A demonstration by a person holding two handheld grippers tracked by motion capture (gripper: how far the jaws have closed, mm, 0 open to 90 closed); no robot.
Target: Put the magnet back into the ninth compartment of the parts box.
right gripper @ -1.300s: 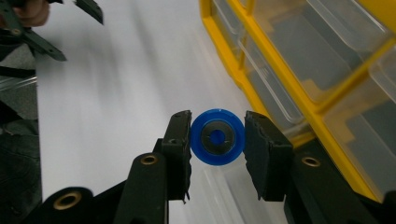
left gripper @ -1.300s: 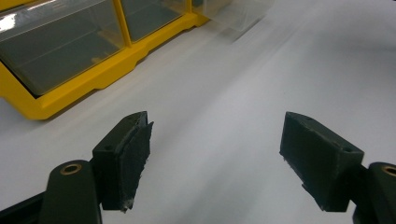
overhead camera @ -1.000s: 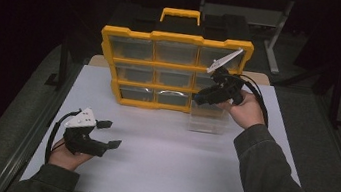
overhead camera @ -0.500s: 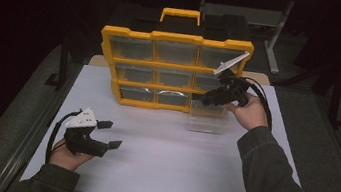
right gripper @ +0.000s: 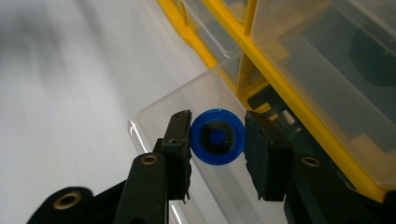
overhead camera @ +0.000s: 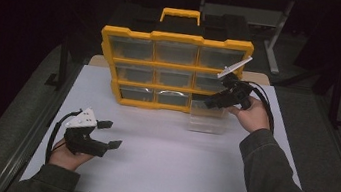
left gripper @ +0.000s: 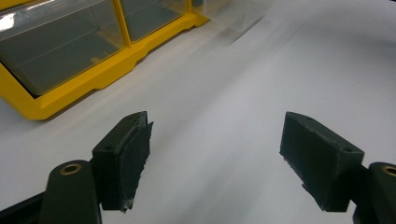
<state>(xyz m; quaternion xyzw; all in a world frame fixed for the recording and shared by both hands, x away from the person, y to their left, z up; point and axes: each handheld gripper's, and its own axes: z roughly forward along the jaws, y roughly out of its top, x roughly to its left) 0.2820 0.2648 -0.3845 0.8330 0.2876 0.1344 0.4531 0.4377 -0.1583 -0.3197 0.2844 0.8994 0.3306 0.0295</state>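
A yellow organiser (overhead camera: 172, 71) with clear drawers stands upright at the back of the white table (overhead camera: 163, 166). One clear drawer (overhead camera: 207, 119) stands pulled out on the table in front of its lower right corner. My right gripper (overhead camera: 210, 101) hovers just over that drawer, shut on a round blue part (right gripper: 217, 136) whose sides the two pads press, above the drawer (right gripper: 187, 140). Near the table's front left, my left gripper (overhead camera: 110, 134) rests low and open, nothing between its pads (left gripper: 133, 154).
The organiser (left gripper: 70, 56) has a yellow handle (overhead camera: 180, 15) on top and an empty slot at its lower right (right gripper: 271, 100). Dark floor and table legs surround the table. Bare white tabletop spreads between the two hands.
My right gripper has moved down and slightly right with the blue part, closer over the pulled-out drawer. The left gripper has stayed where it was.
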